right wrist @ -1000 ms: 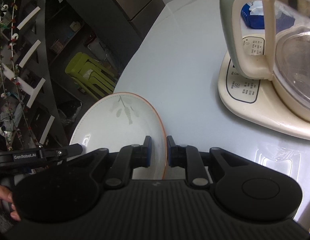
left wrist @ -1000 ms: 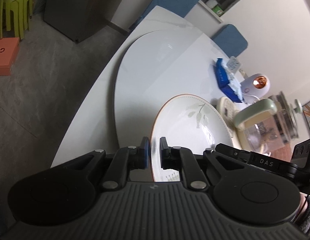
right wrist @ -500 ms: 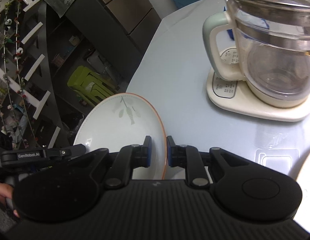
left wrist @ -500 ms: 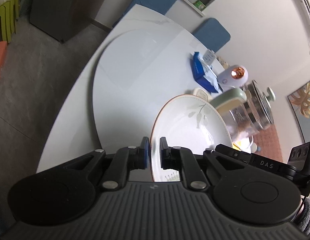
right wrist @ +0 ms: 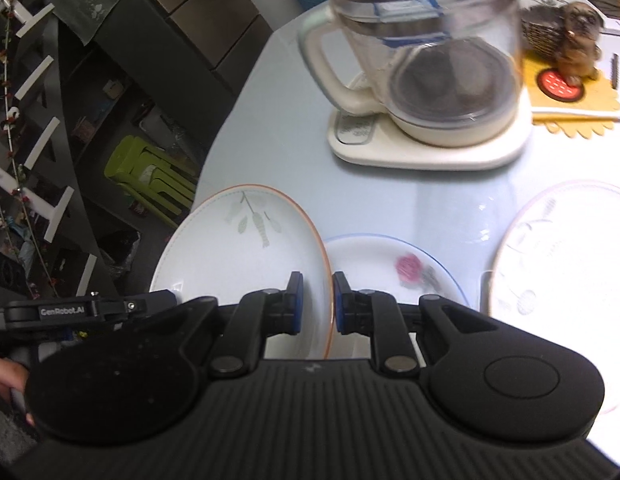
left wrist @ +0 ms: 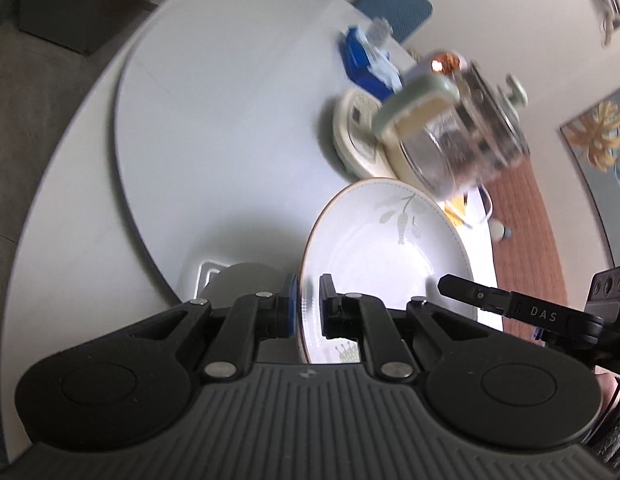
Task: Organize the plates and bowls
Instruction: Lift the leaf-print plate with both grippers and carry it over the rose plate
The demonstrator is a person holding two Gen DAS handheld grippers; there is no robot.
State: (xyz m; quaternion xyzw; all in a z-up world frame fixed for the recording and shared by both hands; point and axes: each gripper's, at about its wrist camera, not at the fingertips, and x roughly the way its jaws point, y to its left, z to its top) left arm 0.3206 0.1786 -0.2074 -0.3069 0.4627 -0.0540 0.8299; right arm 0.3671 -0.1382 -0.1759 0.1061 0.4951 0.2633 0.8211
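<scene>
Carried rightward past the kettle (right wrist: 425, 60) since the earlier frame, the leaf plate (right wrist: 246, 256), pinched at opposite rims by left gripper (left wrist: 308, 306) and right gripper (right wrist: 313, 304), hangs beside a rose plate (right wrist: 393, 268) (stacking calls for level, even lowering).

In the left wrist view, "DAS" stands in pale letters on the black bar of the right gripper (left wrist: 543, 314) at about 4 o'clock. In the right wrist view, "GenRobot.AI" is printed on the black bar of the left gripper (right wrist: 62, 311) at about 8 o'clock. Printing on the kettle base (right wrist: 355, 134) is too blurred to read.
</scene>
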